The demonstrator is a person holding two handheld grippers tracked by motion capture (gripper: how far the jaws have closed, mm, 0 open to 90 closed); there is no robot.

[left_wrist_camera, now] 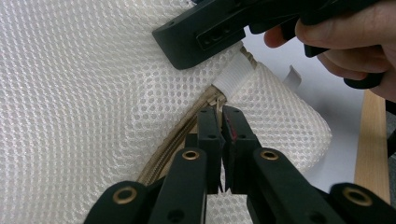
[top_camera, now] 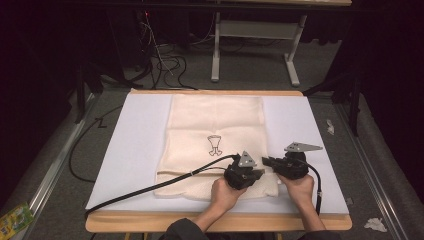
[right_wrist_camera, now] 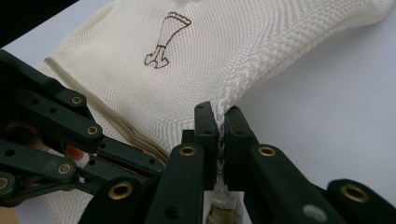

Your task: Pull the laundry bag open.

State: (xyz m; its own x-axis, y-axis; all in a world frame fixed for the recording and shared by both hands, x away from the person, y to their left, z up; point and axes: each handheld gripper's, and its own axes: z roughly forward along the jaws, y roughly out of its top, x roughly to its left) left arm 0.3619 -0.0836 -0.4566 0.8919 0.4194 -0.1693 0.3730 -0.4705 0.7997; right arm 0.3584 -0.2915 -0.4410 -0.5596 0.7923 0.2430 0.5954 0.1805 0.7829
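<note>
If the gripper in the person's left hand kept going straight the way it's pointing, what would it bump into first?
Probably the right gripper, which sits just beyond the white tab of the mesh bag. The left gripper is shut on the zipper pull; depth is hard to judge.

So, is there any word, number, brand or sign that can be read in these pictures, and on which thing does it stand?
No readable words or numbers.
Mesh bag: a dark outline drawing, no letters.
Packet on the floor, yellow and green: print too small and blurred to read.
Left gripper, right gripper: no label that can be read.
</note>
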